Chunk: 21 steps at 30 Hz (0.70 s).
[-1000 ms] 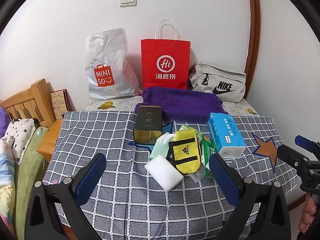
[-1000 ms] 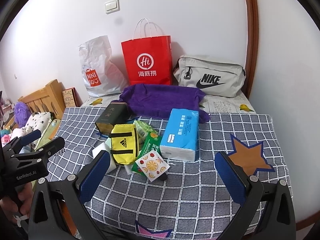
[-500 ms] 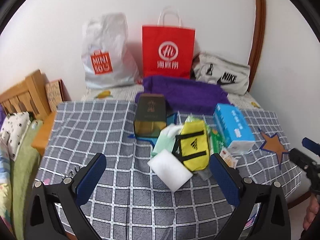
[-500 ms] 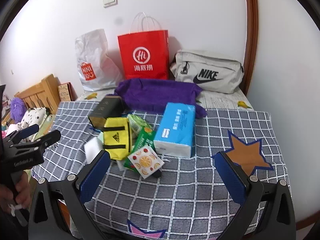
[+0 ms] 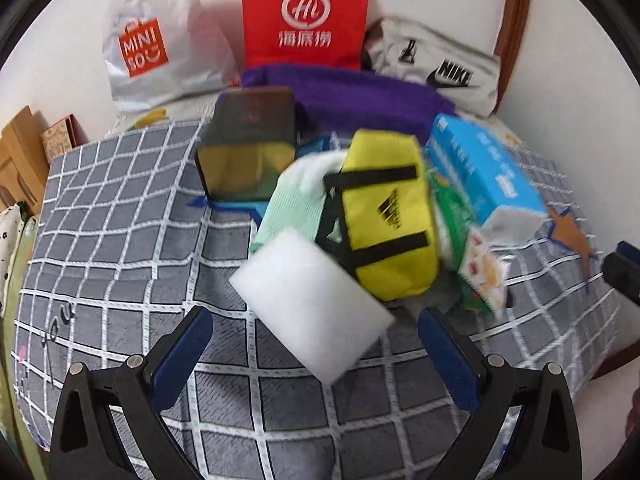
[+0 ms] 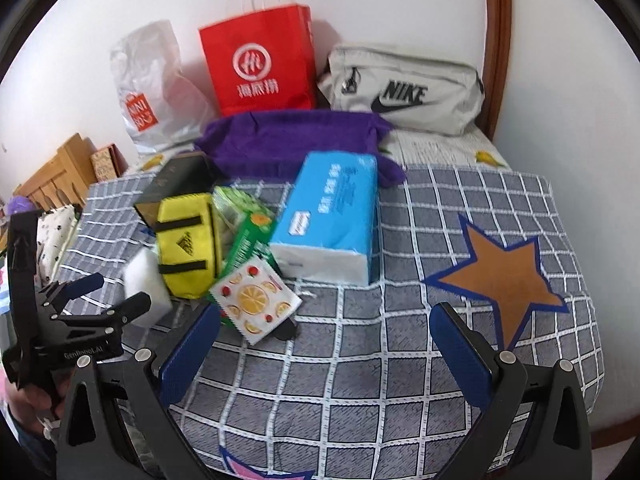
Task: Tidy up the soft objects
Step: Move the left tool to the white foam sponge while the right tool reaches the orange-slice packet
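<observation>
Grey checked bedspread [image 6: 400,344] with orange stars covers the bed in front of you, and along the white wall at 12 o'clock stand a white plastic bag [image 5: 160,40], a red paper bag [image 6: 258,64] and a grey Nike pouch [image 6: 404,88], with a purple towel [image 6: 296,142] lying just before them.

Your left gripper [image 5: 312,344] has its blue fingers spread wide and holds nothing; a white sponge block [image 5: 312,300] lies on the spread between the tips, reaching toward 12 o'clock. Touching the sponge's far corner at 1 o'clock is the yellow pouch [image 5: 386,216], which rests against a mint-green cloth [image 5: 296,200]. A dark tin box [image 5: 248,144] sits at 11 o'clock of the sponge.

Your right gripper [image 6: 324,352] is likewise wide open and empty. At its 11 o'clock a fruit-print packet [image 6: 256,300] leans on a green packet [image 6: 248,236], with the blue tissue pack [image 6: 332,216] at 12 o'clock, touching the green one.
</observation>
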Tool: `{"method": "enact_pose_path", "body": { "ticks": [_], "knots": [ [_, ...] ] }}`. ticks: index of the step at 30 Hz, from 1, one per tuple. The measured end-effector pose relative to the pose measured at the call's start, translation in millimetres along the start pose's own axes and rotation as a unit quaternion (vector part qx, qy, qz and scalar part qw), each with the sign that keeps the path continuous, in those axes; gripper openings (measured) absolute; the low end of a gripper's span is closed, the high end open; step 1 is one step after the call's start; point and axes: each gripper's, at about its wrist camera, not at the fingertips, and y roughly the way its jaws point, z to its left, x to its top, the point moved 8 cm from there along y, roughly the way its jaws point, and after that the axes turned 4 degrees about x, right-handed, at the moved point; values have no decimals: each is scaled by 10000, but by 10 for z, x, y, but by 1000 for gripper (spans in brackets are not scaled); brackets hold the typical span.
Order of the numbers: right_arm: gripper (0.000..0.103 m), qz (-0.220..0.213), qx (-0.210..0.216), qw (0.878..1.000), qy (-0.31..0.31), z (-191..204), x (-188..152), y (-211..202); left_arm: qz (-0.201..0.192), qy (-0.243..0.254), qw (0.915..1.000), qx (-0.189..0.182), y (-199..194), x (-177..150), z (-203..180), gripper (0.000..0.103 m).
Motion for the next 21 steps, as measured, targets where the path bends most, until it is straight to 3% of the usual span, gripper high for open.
{"method": "enact_pose_path", "body": {
  "ticks": [3,6,8,9,16,21],
  "knots": [
    [103,66,34,10000,-44,7,-17,86,28,-137,9999,82,121,9,78,103],
    [103,131,106,9998,-103,50,-22,169,42,-282,9995,-143,179,30,115,101],
    [103,132,256,9994,-214,108,-25,231,32,-245,9993,-266,192,35,101,90],
    [103,126,313,9991,-263,133,-34,254,47,-161,9992,-375,188,28,67,77],
    [102,320,830,9951,-443,330,-124,525,-64,-7,9990,-442,100,29,26,76],
    [102,420,1028,9928,-447,399,-92,726,-92,152,9996,-234,81,23,55,76]
  ]
}}
